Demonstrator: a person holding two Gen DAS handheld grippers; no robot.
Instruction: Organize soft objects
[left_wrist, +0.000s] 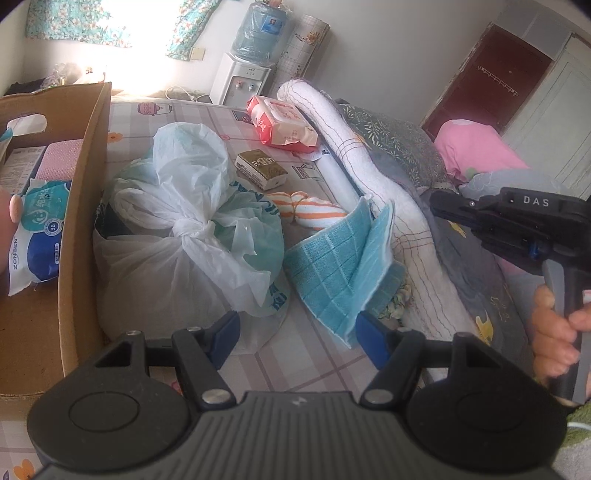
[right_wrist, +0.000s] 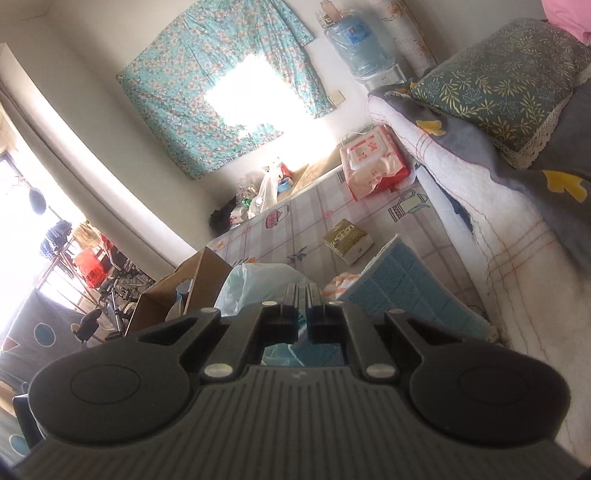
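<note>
The soft thing nearest my tools is the light-blue waffle-check cloth (left_wrist: 332, 273), folded and slumped against the edge of the white quilted blanket (left_wrist: 373, 192) on the checked bed sheet (left_wrist: 295, 369). I judge it light and floppy, with no stiffness to speak of, so a pinch in the middle would let both halves droop. The upright folded edge facing my left gripper (left_wrist: 295, 339) looks like the better hold, where several layers can be caught at once.

Just behind the cloth lies an orange-and-white striped knotted towel (left_wrist: 306, 208); its knot looks like a firm handle. To the left sits a knotted white plastic bag (left_wrist: 177, 240), bulky, slippery and likely to crumple rather than resist. The tie at its top seems the one secure spot. Further back are a small olive tissue pack (left_wrist: 260, 168) and a red-and-white wipes pack (left_wrist: 284, 123), both squashy but regular.

The brown cardboard box (left_wrist: 79, 206) on the left already holds some packets.

My left tongs stand partly spread and hold nothing. My right gripper (right_wrist: 303, 295) is pressed together with nothing between its fingers, raised above the bag.
</note>
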